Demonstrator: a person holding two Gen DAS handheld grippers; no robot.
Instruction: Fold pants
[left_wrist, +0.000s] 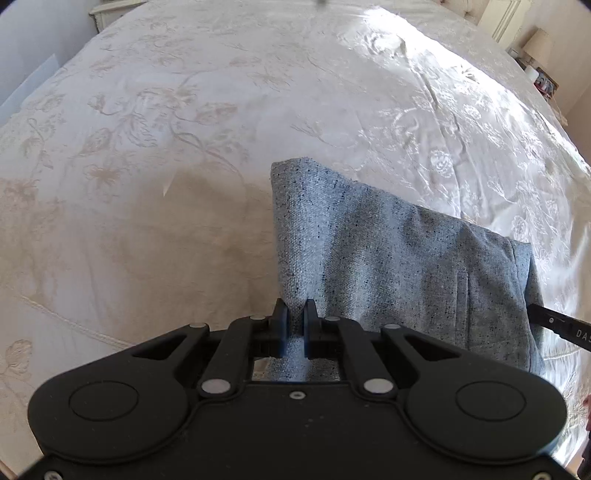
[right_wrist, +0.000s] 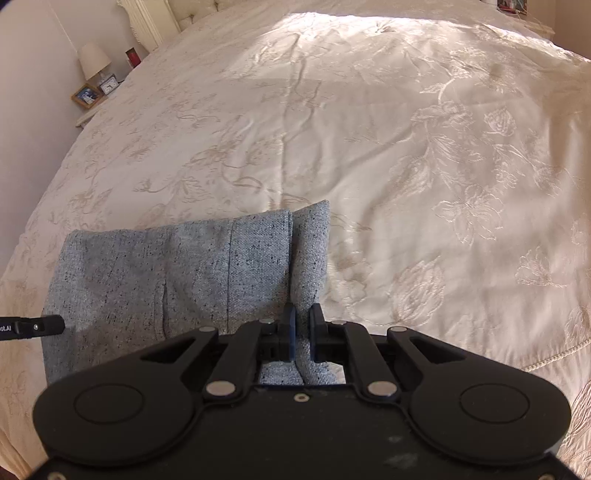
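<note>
Grey-blue speckled pants (left_wrist: 399, 266) lie folded on a cream embroidered bedspread (left_wrist: 166, 122). My left gripper (left_wrist: 294, 308) is shut on the pants' near left edge; cloth runs between its fingers. In the right wrist view the pants (right_wrist: 177, 273) spread to the left, and my right gripper (right_wrist: 303, 314) is shut on their near right edge. Each view shows the other gripper's black fingertip at the pants' far side: the right one (left_wrist: 554, 325) and the left one (right_wrist: 37, 326).
The bedspread (right_wrist: 406, 147) fills both views, sunlit at the far end. A nightstand with a lamp (right_wrist: 94, 59), a clock and a framed photo (right_wrist: 86, 95) stands beside the bed by the wall. A tufted headboard (right_wrist: 207, 9) is at the far end.
</note>
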